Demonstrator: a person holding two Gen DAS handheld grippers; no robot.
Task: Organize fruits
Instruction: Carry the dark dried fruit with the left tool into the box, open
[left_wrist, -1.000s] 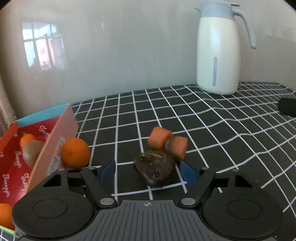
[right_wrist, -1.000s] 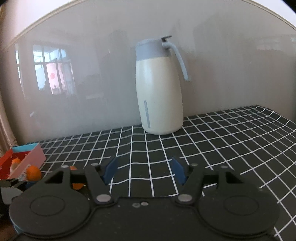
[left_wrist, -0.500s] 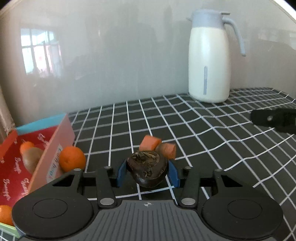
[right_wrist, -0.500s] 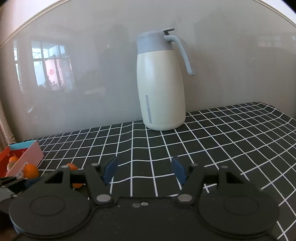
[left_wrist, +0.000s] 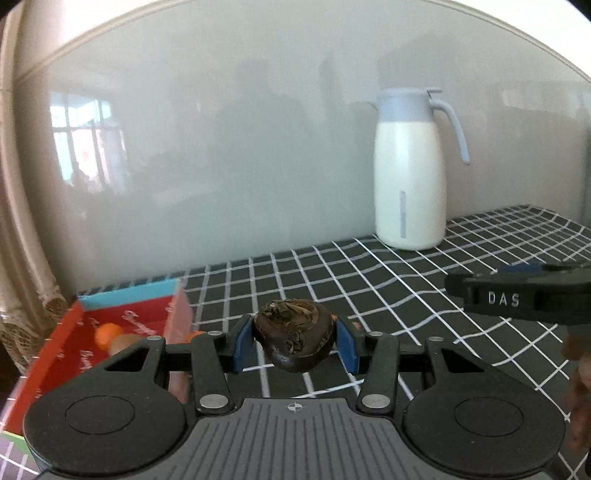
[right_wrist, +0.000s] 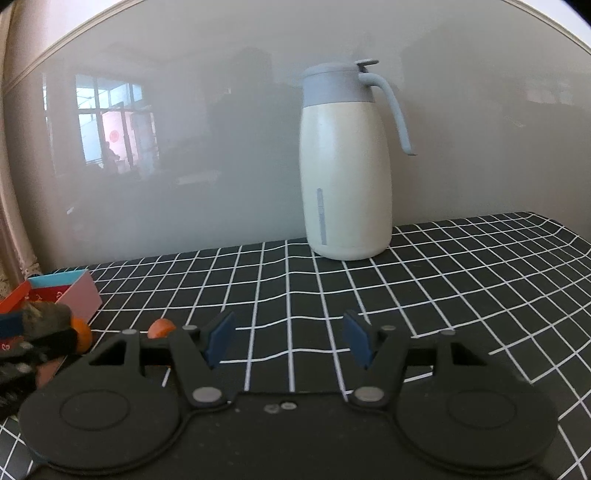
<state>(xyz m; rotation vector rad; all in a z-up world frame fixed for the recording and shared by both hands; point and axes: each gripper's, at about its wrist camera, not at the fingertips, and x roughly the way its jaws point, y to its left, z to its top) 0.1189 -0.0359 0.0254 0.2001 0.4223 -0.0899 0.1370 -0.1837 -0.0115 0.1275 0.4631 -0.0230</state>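
- Left gripper (left_wrist: 294, 345) clenched on the dark fruit (left_wrist: 293, 334), red box (left_wrist: 66, 343) near left.
- Right gripper (right_wrist: 289, 338) released, empty.
- Orange (right_wrist: 82, 334) outside the box, not yet sorted.

- My left tongs (left_wrist: 294, 343) have blue pads on black arms, pressed against a dark brown wrinkled fruit (left_wrist: 293, 334).
- The black tablecloth with a white grid (right_wrist: 424, 295) lies under a cream jug with a grey-blue lid (right_wrist: 345, 166).
- Left of the jug: a red cardboard box with a turquoise rim and pink side (left_wrist: 122, 317), holding an orange fruit (left_wrist: 107, 332).
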